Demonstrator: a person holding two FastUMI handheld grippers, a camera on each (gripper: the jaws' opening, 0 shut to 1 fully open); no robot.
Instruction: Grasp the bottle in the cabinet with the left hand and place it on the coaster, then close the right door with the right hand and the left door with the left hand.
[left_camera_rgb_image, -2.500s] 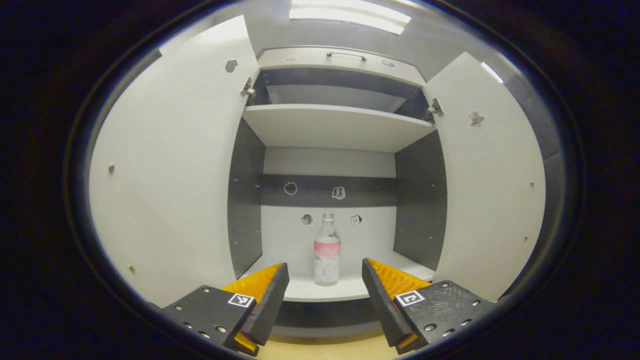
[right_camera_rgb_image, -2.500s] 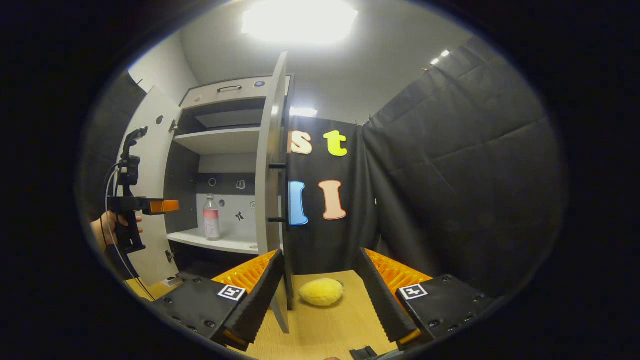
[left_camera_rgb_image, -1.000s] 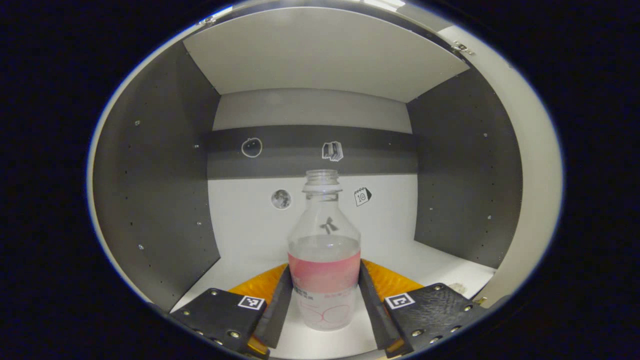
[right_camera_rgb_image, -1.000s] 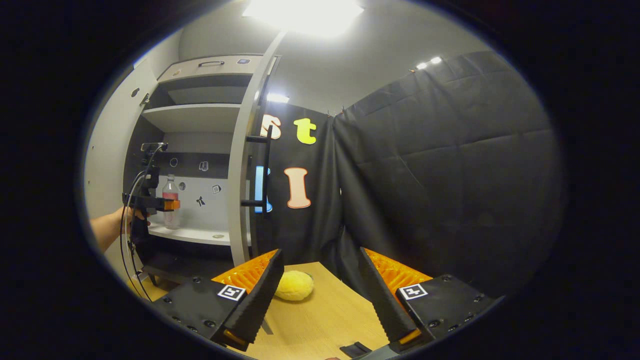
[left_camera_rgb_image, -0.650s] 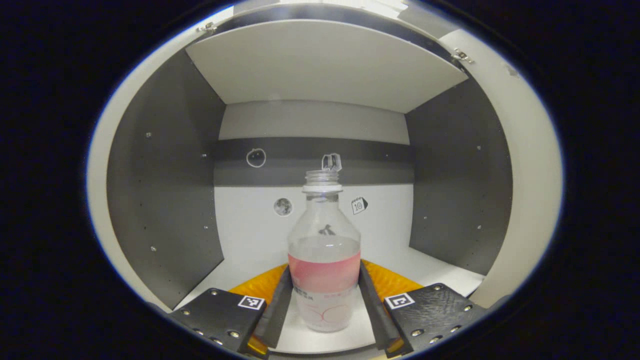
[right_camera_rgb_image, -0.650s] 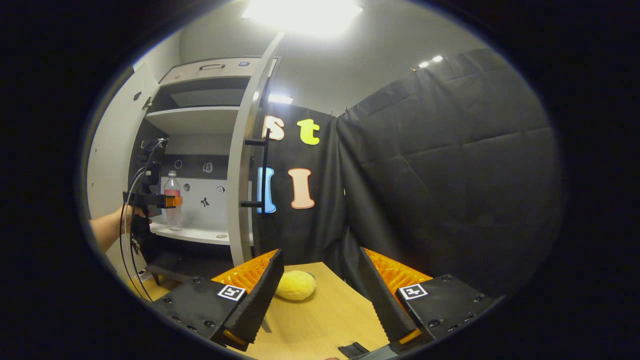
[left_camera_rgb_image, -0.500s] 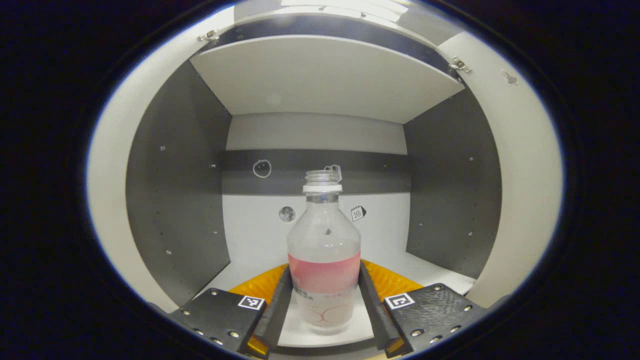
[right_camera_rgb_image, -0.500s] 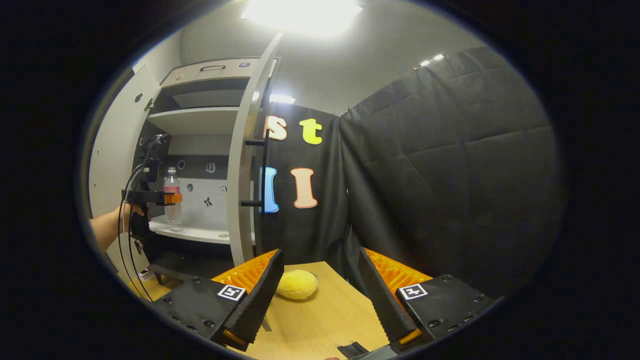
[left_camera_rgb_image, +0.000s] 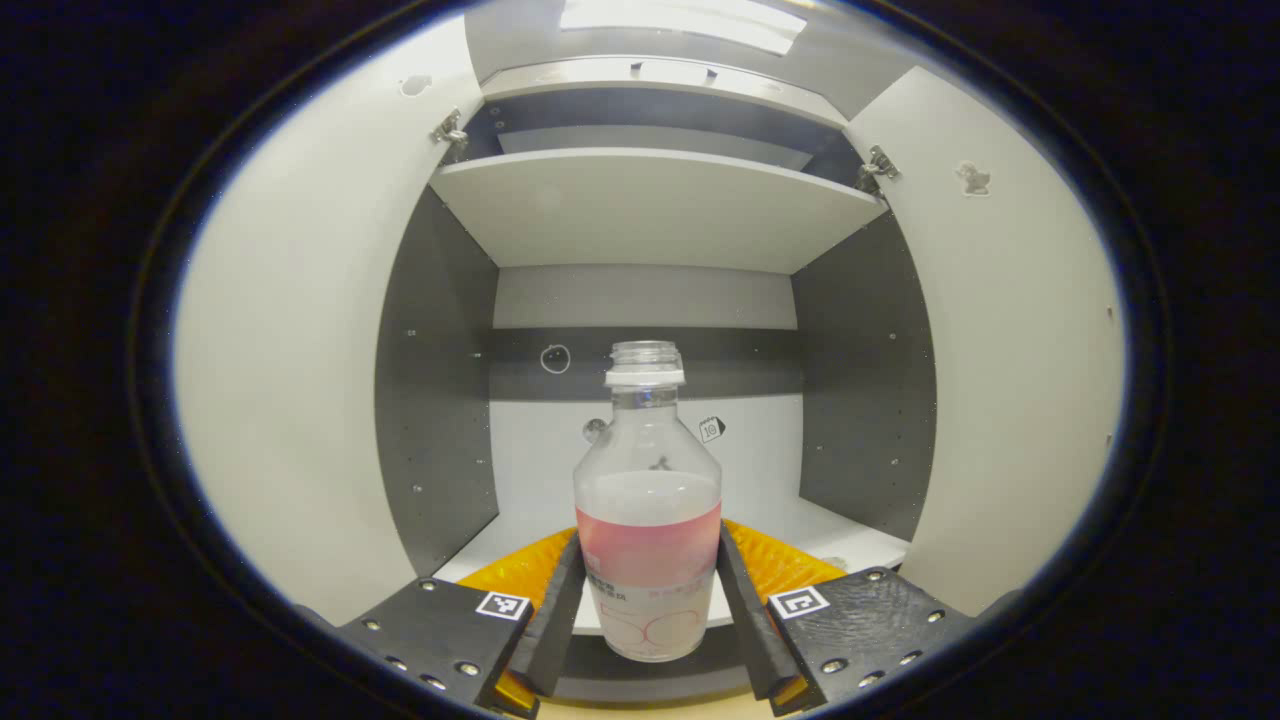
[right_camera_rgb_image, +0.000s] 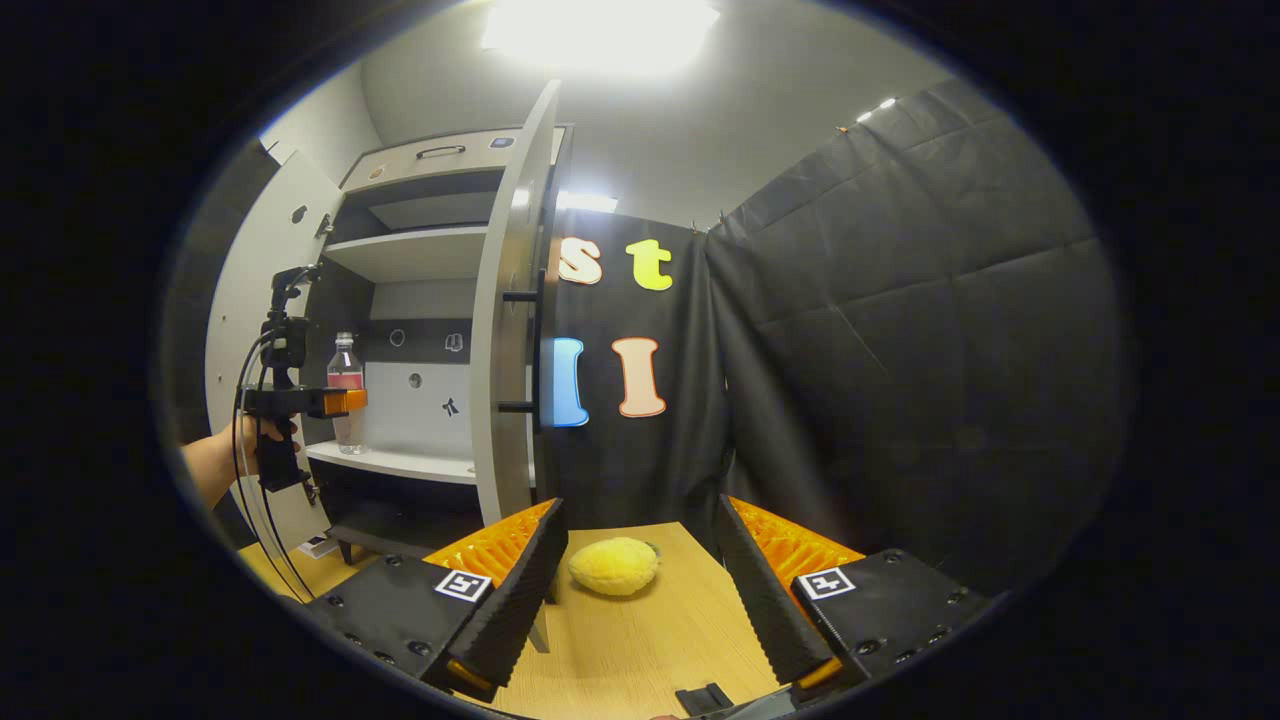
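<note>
The left tool (left_camera_rgb_image: 648, 600) pinches the bottle (left_camera_rgb_image: 648, 520) at its pink label and has drawn back since a moment ago: the bottle now hangs at the lower shelf's (left_camera_rgb_image: 860, 545) front edge, both cabinet doors open. The right tool (right_camera_rgb_image: 640, 590) stays spread above the counter (right_camera_rgb_image: 640, 650), near a yellow sponge (right_camera_rgb_image: 613, 566).
</note>
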